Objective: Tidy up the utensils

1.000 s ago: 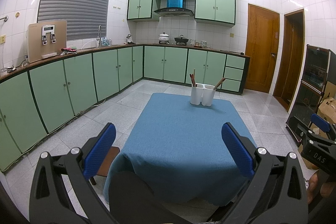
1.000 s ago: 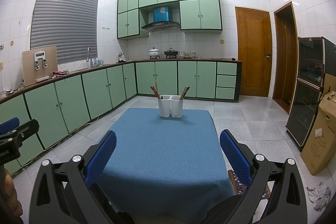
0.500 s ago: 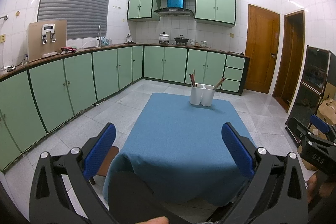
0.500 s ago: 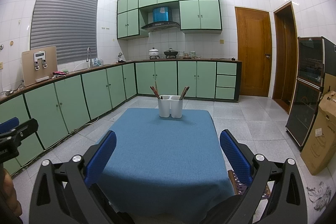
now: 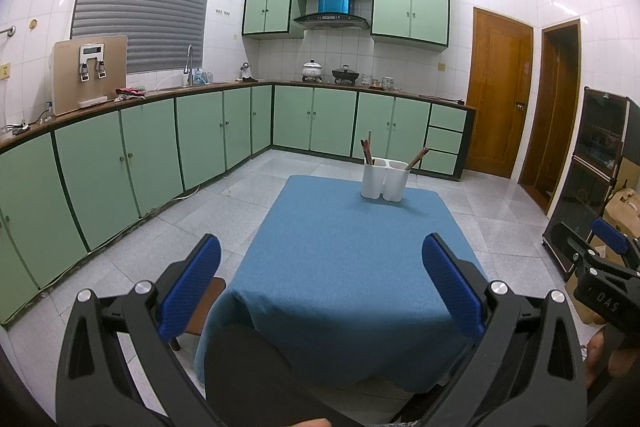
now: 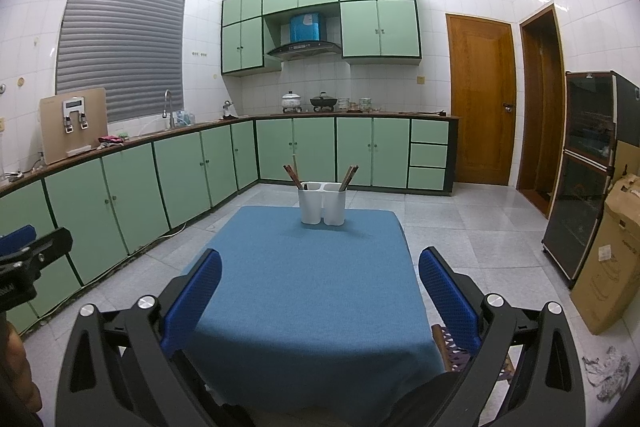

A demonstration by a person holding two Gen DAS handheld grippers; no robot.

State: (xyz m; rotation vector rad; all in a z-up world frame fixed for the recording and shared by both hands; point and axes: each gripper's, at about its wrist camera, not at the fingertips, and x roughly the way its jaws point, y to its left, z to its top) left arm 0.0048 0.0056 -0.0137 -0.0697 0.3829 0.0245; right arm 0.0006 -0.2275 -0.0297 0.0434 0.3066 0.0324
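Note:
A white two-compartment utensil holder (image 5: 385,181) (image 6: 322,203) stands near the far edge of a table with a blue cloth (image 5: 344,267) (image 6: 304,291). Brown chopsticks (image 5: 366,151) (image 6: 293,175) lean out of its left compartment, and another pair (image 5: 417,158) (image 6: 349,177) leans out of the right one. My left gripper (image 5: 320,267) is open with nothing between its blue pads, held over the table's near edge. My right gripper (image 6: 320,269) is also open and holds nothing, at the near edge. Each gripper shows at the side of the other's view.
Green floor cabinets (image 5: 160,151) line the left and back walls under a worktop. A dark glass cabinet (image 6: 584,167) and a cardboard box (image 6: 612,259) stand on the right. A wooden stool (image 5: 202,311) sits at the table's left corner. Grey tiled floor surrounds the table.
Almost nothing: both grippers stay open and hover in place, with only a slight drift of the views.

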